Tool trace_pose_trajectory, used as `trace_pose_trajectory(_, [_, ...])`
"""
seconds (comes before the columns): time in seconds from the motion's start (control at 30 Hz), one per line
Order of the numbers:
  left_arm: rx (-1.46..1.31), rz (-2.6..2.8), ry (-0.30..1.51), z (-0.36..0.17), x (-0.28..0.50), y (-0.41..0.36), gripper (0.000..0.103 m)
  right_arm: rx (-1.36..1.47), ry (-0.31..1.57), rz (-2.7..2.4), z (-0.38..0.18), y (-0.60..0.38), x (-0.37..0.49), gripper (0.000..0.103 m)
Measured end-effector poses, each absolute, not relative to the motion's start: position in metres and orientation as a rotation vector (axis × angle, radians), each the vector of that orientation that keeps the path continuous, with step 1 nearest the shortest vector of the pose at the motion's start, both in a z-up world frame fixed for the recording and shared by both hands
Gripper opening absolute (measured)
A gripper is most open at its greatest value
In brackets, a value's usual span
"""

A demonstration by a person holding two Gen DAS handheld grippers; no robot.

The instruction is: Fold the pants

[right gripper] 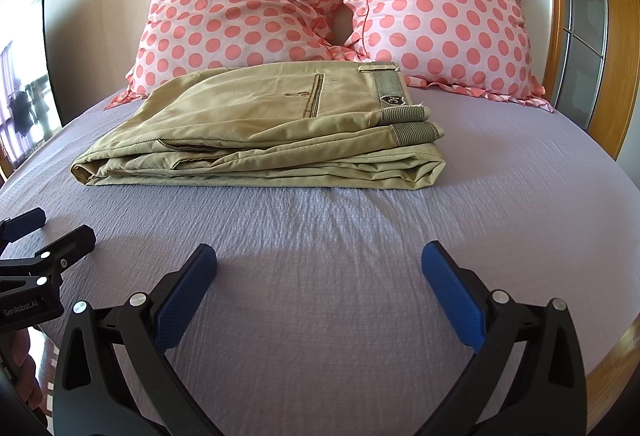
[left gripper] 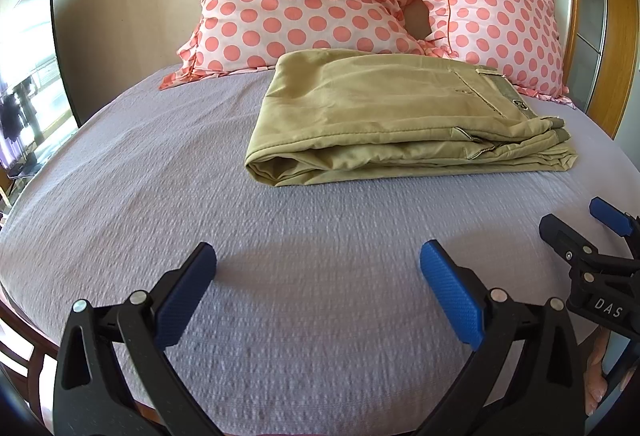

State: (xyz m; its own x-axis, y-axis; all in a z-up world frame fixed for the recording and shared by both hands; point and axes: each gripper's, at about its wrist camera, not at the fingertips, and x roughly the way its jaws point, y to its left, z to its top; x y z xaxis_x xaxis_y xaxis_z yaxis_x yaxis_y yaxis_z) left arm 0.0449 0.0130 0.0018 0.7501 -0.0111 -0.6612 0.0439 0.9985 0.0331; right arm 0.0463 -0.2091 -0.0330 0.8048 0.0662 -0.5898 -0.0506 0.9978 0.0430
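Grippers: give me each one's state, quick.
Left gripper: open, holding nothing, above the bedsheet.
Right gripper: open, holding nothing, short of the folded pants.

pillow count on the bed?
2. The left pillow and the right pillow lean side by side on the wall behind the folded pants. None seems hidden.

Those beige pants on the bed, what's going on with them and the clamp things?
A person holds a two-finger gripper in each hand to fold clothes. The pants lie folded into a compact stack on the lilac bedspread, in front of two polka-dot pillows. The left gripper and right gripper are both open, empty, and hang over the bedspread short of the pants, touching nothing.
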Motion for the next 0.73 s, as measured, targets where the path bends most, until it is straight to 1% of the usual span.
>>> trace_pose_trajectory(0.73, [0.048,-0.028,0.707,0.0010,0.0415,0.0091,0.101,0.025,0.632,0.065,-0.0336,-0.2097,0.0459,0.102])
